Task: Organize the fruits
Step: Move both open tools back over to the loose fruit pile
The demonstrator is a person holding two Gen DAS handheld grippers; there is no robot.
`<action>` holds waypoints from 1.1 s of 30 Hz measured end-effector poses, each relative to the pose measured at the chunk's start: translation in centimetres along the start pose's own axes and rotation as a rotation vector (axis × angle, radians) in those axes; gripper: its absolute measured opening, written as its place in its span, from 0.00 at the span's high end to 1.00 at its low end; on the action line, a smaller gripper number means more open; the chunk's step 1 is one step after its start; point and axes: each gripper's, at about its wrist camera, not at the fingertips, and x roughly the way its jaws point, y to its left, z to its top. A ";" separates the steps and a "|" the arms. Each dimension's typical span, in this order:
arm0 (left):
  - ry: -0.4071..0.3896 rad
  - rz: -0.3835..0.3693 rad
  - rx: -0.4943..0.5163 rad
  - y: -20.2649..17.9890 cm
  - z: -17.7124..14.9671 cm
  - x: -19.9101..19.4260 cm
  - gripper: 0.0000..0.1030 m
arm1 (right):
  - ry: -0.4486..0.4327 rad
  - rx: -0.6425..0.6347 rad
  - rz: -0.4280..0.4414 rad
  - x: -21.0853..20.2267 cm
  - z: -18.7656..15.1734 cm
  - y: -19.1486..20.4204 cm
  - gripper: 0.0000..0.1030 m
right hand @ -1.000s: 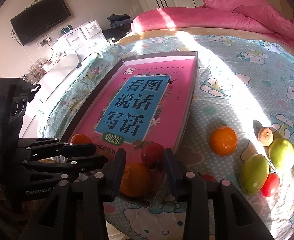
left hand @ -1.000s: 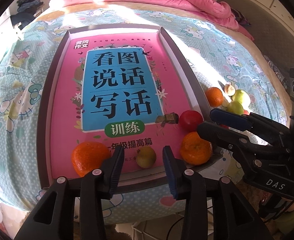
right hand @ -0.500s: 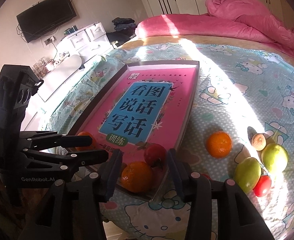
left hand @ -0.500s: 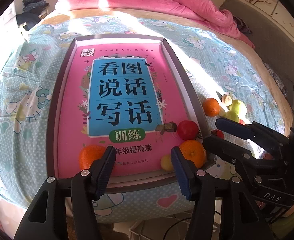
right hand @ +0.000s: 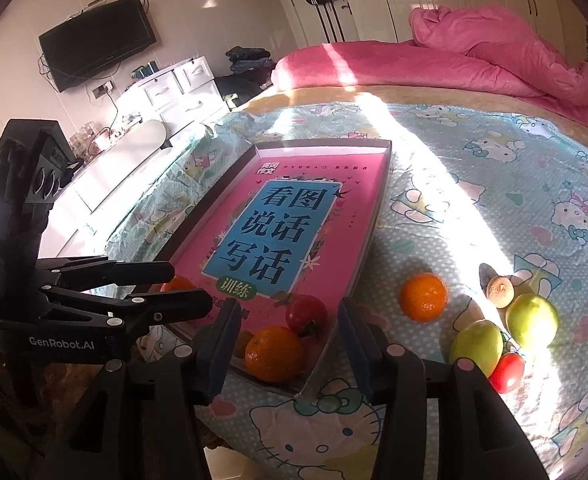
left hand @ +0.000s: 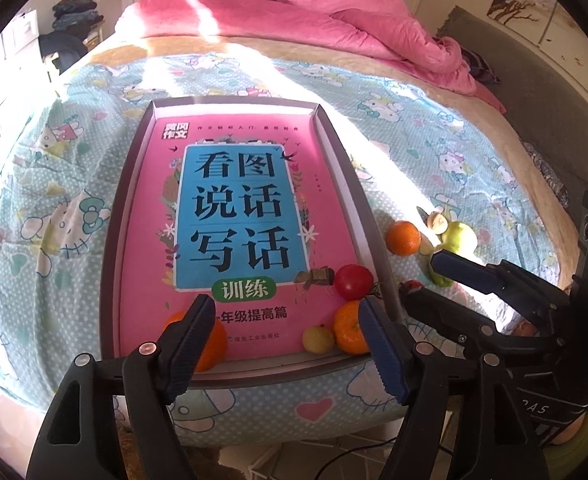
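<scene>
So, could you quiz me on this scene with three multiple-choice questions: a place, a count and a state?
1. Where is the tomato nearest the book? A in the tray; B on the pink quilt; C between jaws.
2. How many green fruits lie on the bedspread? A one; B two; C four.
3. The right gripper is: A open, empty; B shut on the tomato; C shut on the book.

Answers: A, it sits in the tray beside an orange; B, two lie right of the tray; A, its jaws have just been opening and grip nothing.
</scene>
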 end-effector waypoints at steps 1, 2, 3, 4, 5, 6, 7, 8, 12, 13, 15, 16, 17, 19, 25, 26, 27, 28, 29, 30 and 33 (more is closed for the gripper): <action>-0.007 -0.003 -0.002 -0.1 0.0 -0.2 0.27 | -0.006 -0.003 -0.002 -0.2 0.0 0.0 0.48; -0.014 -0.006 -0.004 -0.1 0.1 -0.4 0.26 | -0.010 -0.005 -0.006 -0.4 0.0 0.0 0.48; -0.020 -0.009 -0.008 -0.2 0.2 -0.6 0.26 | -0.014 -0.007 -0.009 -0.5 0.0 -0.1 0.48; -0.027 -0.014 -0.013 -0.2 0.3 -0.7 0.26 | -0.018 -0.008 -0.011 -0.7 0.0 -0.1 0.48; -0.033 -0.019 -0.019 -0.3 0.4 -0.8 0.25 | -0.022 -0.008 -0.015 -0.8 0.0 -0.2 0.47; -0.039 -0.027 -0.026 -0.3 0.4 -1.0 0.23 | -0.027 -0.009 -0.018 -1.0 0.0 -0.2 0.47; -0.045 -0.034 -0.032 -0.3 0.5 -1.1 0.23 | -0.033 -0.009 -0.023 -1.2 0.0 -0.3 0.46; -0.051 -0.040 -0.036 -0.4 0.6 -1.3 0.23 | -0.039 -0.007 -0.026 -1.4 0.0 -0.4 0.45; -0.068 -0.051 -0.043 -0.8 0.9 -1.7 0.23 | -0.059 0.006 -0.039 -2.2 0.1 -0.9 0.43; -0.071 -0.053 -0.040 -1.0 0.9 -1.8 0.23 | -0.063 0.011 -0.043 -2.5 0.2 -1.1 0.43; -0.076 -0.052 -0.032 -1.5 1.0 -2.1 0.23 | -0.076 0.022 -0.048 -2.9 0.2 -1.5 0.43; -0.079 -0.054 -0.027 -1.7 1.0 -2.2 0.23 | -0.080 0.027 -0.050 -3.1 0.2 -1.7 0.43; -0.082 -0.057 -0.022 -2.0 1.0 -2.3 0.23 | -0.086 0.033 -0.054 -3.4 0.3 -1.9 0.43; -0.086 -0.061 -0.015 -2.4 1.1 -2.6 0.23 | -0.097 0.045 -0.059 -3.9 0.2 -2.3 0.43; -0.090 -0.069 0.015 -4.0 1.1 -3.1 0.23 | -0.122 0.075 -0.075 -5.3 0.1 -3.6 0.43; -0.089 -0.070 0.018 -4.2 1.1 -3.1 0.23 | -0.127 0.078 -0.081 -5.5 0.1 -3.8 0.43; -0.089 -0.072 0.022 -4.4 1.1 -3.2 0.23 | -0.133 0.080 -0.088 -5.7 0.1 -4.0 0.43; -0.089 -0.074 0.027 -4.6 1.2 -3.2 0.23 | -0.140 0.082 -0.098 -6.0 0.0 -4.2 0.43; -0.088 -0.075 0.031 -4.8 1.2 -3.1 0.23 | -0.145 0.086 -0.107 -6.3 0.0 -4.4 0.43; -0.086 -0.077 0.034 -5.1 1.2 -3.1 0.23 | -0.149 0.092 -0.114 -6.5 -0.1 -4.7 0.43; -0.084 -0.089 0.044 -5.9 1.3 -3.1 0.23 | -0.162 0.117 -0.132 -7.3 -0.3 -5.9 0.43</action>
